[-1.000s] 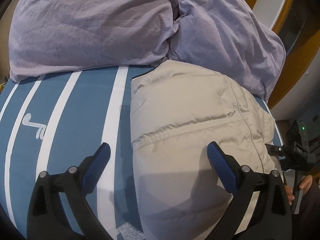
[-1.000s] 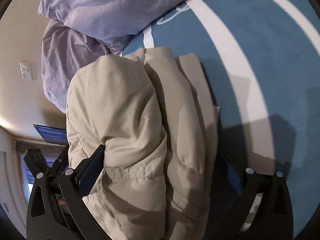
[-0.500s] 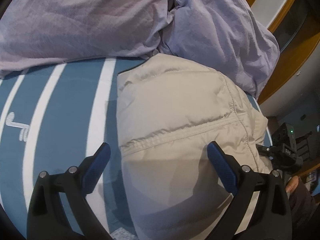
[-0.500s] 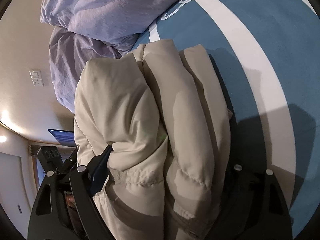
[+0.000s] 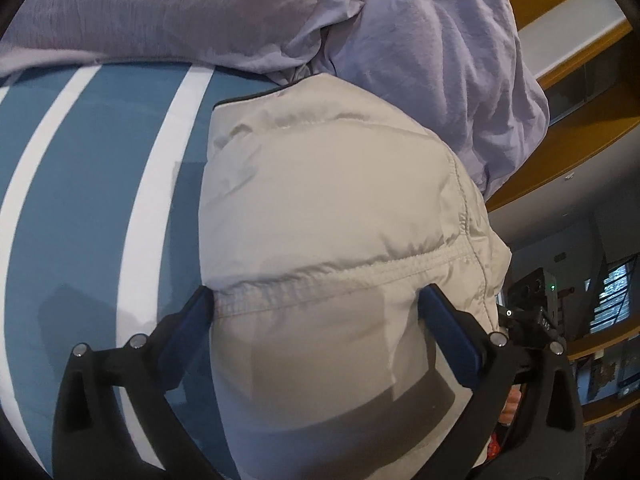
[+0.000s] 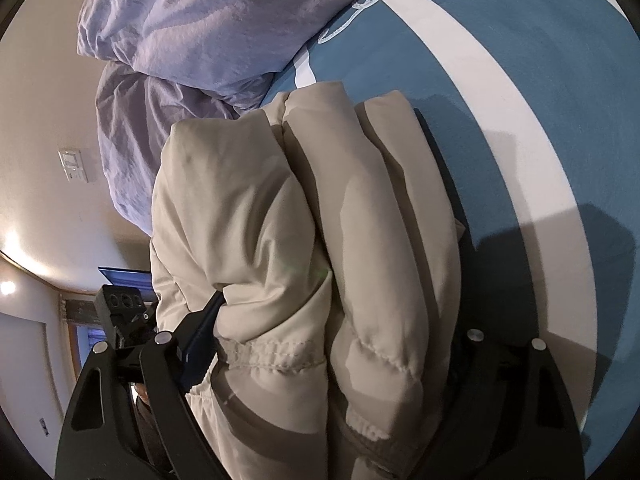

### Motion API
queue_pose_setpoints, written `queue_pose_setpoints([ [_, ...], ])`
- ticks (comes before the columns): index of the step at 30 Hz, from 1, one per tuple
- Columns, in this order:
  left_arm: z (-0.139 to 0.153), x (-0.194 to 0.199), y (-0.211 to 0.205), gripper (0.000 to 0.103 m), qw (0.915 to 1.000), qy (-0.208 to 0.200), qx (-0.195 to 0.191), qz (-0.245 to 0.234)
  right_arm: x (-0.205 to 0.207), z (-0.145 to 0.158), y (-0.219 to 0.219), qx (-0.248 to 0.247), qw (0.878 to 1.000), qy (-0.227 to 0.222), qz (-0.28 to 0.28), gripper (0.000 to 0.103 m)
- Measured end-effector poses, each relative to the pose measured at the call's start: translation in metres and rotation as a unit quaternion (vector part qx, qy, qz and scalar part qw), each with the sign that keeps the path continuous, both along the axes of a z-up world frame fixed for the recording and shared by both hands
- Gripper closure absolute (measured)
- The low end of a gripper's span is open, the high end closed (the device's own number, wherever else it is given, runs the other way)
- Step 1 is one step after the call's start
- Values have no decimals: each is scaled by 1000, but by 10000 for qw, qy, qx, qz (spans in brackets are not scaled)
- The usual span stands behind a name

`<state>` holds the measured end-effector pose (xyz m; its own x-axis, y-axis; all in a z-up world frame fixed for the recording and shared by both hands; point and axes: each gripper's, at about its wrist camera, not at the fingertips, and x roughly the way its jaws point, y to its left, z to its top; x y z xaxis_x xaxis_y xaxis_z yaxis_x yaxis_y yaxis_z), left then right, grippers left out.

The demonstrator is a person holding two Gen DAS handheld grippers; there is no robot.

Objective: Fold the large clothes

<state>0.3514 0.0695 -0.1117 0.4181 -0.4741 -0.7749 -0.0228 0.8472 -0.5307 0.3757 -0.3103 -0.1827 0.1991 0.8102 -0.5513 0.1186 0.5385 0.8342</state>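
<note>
A beige puffer jacket lies folded in thick layers on a blue bedspread with white stripes. My left gripper is open just above its top layer, the jaws straddling a stitched seam and the left pad at the jacket's edge. Seen from the side, the jacket is a stack of puffy folds. My right gripper is shut on this stack. Its left pad digs into the fabric, while the other finger is hidden under the folds.
A crumpled lilac duvet is heaped on the bed right behind the jacket, also the duvet from the side. Bare bedspread lies beside the jacket. A wall with a switch plate and wooden shelving border the bed.
My left gripper has dropped and tipped down onto the jacket, which now fills the space between its jaws. The right jaws have narrowed onto the folded stack.
</note>
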Motion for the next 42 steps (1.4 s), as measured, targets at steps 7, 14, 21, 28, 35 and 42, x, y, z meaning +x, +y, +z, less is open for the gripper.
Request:
queue_pose_setpoints([
  [7,-13,4,16,2,9973,415,-607,47,1,2,4,-50,10000,-17,-7,9],
  [14,-18,5,16,3,9949,492,-869,147,7,6,17,-214,9997,-54,49,1],
  [21,-7,1,27,28,9942,271,-1033,130,6,13,19,129,9996,-238,-84,23],
  [28,12,14,58,34,9950,45,-922,385,34,29,57,229,9988,-430,-45,33],
  [35,30,32,94,34,9959,-193,-530,714,64,38,103,168,9988,-447,116,35],
  [42,24,42,104,29,9958,-214,-264,850,65,34,106,-114,9994,-329,46,29],
])
